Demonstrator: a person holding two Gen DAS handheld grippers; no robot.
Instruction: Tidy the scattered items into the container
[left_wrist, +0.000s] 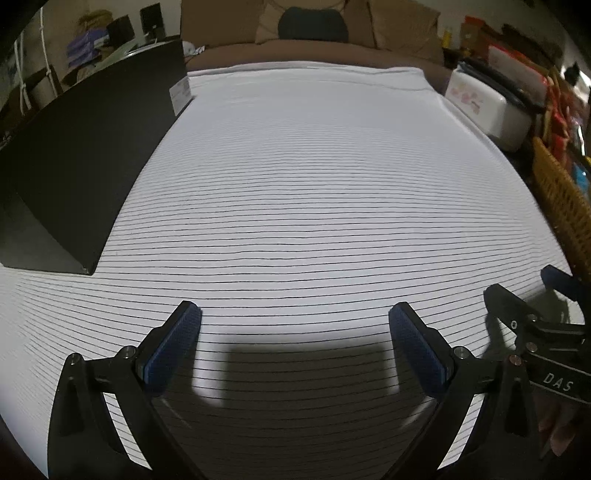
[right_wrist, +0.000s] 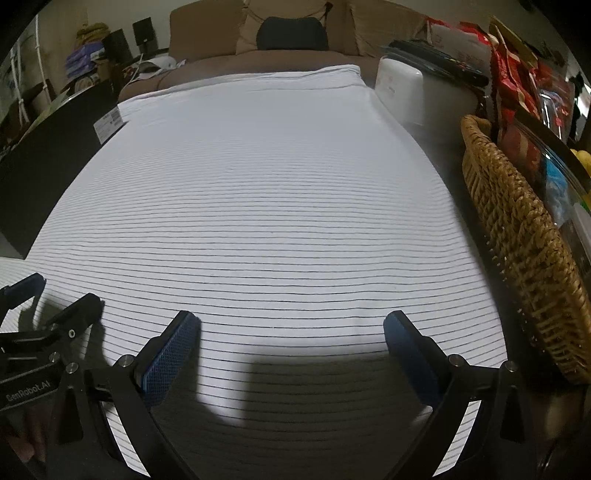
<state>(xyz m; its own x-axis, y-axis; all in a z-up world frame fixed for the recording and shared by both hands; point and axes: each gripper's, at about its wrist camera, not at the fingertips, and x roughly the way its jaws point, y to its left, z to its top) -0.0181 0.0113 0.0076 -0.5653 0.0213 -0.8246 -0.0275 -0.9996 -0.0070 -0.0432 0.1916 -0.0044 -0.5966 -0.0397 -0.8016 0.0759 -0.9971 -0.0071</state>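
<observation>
Both claws, the left gripper (left_wrist: 294, 314) and the right gripper (right_wrist: 291, 323), hover released and empty above the striped cloth (left_wrist: 295, 184), wicker basket (right_wrist: 517, 236) to the right.

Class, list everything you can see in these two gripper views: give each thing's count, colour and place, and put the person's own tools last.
Striped cloth: one, white with thin dark lines, covering the surface ahead.
Box: one, black, on the cloth's left edge.
Wicker basket: one, tan, right of the cloth.
White container: one, far right corner.
Red packets: several, behind the basket.
Sofa: one, brown, far end.
Left gripper: black, blue pads, jaws open.
Right gripper: same, jaws open.
</observation>
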